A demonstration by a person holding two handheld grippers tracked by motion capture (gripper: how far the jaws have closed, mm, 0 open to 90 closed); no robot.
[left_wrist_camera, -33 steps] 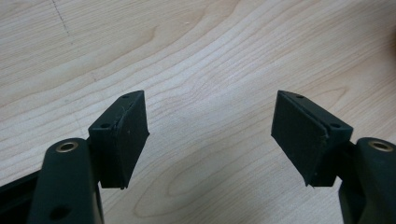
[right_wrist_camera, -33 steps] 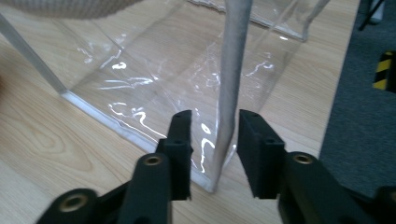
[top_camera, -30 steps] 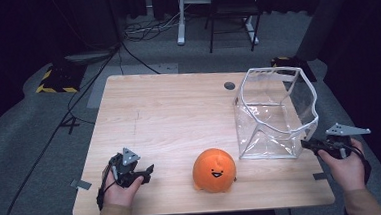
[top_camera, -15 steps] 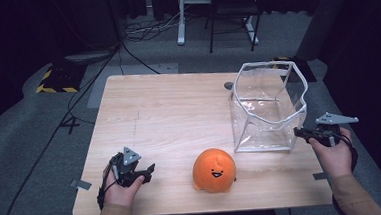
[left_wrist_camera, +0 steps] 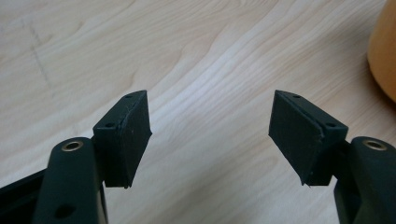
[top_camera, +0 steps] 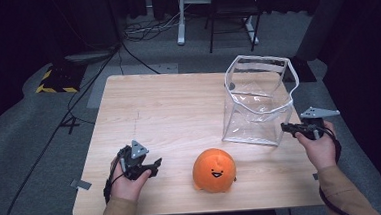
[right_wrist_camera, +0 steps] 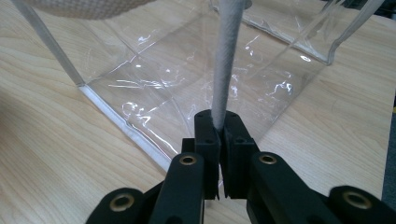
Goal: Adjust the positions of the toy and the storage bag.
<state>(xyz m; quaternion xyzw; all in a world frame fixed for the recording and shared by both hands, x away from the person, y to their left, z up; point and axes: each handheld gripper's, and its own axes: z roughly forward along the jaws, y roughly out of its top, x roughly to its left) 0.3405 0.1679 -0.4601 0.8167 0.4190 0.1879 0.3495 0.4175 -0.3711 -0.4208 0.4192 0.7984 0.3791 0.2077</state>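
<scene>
At the far right of the wooden table (top_camera: pixel 178 103), your right gripper (top_camera: pixel 291 127) is clamped on the white trimmed edge of the clear plastic bag (top_camera: pixel 258 103), the jaws pinched tight on the strip (right_wrist_camera: pixel 227 60) where it rises from between them in the right gripper view. The bag stands upright at about two o'clock on the tabletop, mouth open to the ceiling, its near wall leaning slightly toward you. The orange plush toy (top_camera: pixel 214 170) sits at about five o'clock, near the front edge, well apart from the bag and just right of your left gripper (top_camera: pixel 151 166), whose jaws stand wide with nothing between them; the left gripper view shows bare wood ahead and the toy's orange flank (left_wrist_camera: pixel 383 51) at its three o'clock.

The job appears to be loading the toy into the bag. Keep the right grip steady and high so the mouth stays spread rather than folding shut. Bring the open left jaws around the toy's soft middle, squeeze gently so it does not squirt free, and lift it clear of the rim before lowering it in.
</scene>
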